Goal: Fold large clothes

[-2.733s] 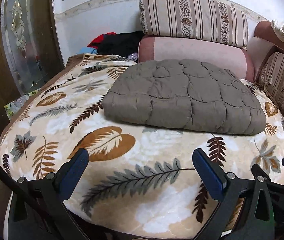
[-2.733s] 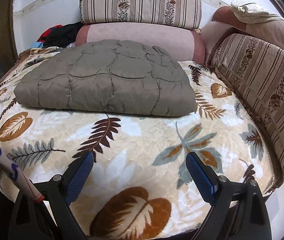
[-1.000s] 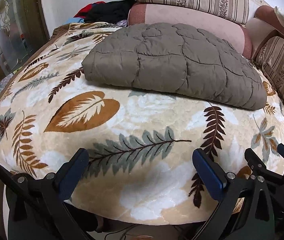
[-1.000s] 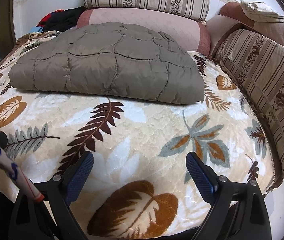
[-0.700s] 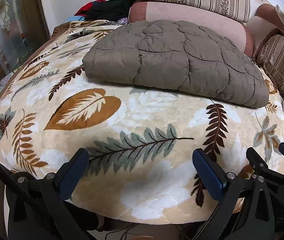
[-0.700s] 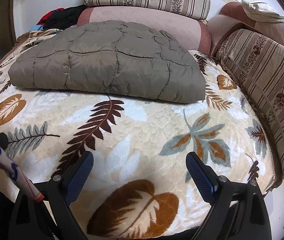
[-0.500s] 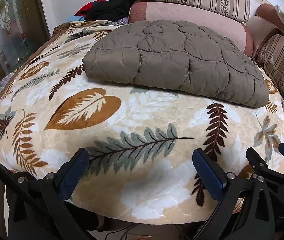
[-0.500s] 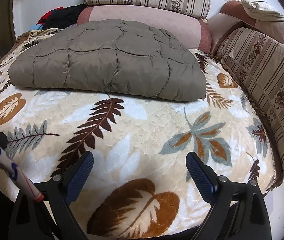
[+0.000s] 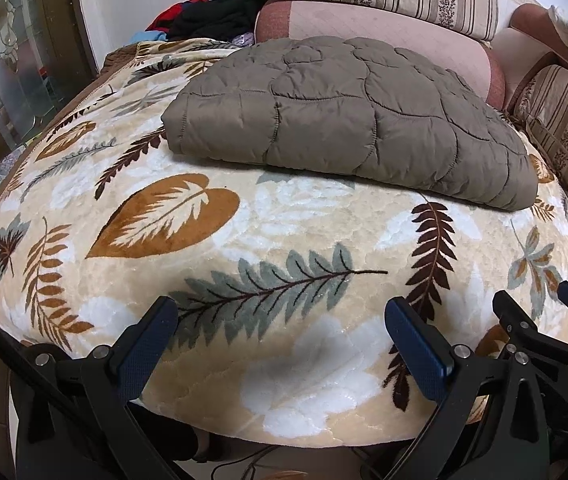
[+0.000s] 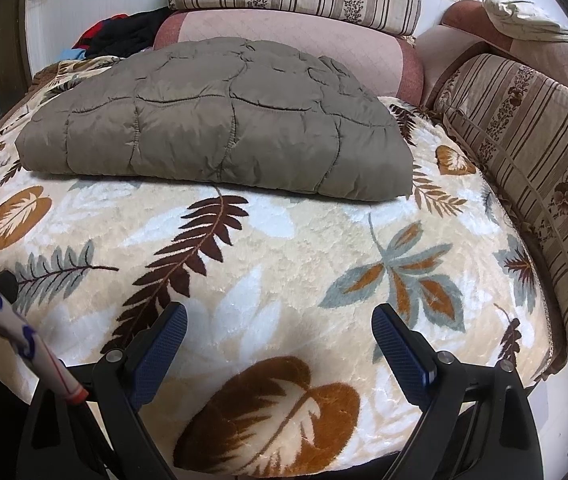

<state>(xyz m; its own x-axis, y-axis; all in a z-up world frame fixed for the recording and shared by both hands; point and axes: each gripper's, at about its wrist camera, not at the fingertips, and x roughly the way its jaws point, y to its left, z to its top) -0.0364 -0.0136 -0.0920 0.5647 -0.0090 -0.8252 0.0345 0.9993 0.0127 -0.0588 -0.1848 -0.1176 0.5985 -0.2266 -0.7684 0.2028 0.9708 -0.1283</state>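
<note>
Both grippers, left gripper [image 9: 280, 312] and right gripper [image 10: 278, 318], level, fingers spread, facing folded jacket [image 9: 347, 120].

Olive-brown quilted jacket [image 9: 347, 116] [image 10: 220, 120], folded into a puffy rectangle, flat on leaf-print blanket [image 9: 284, 248]

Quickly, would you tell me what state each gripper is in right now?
Left gripper: open, holding nothing, above the leaf-print blanket.
Right gripper: open, holding nothing, short of the folded quilted jacket.
</note>
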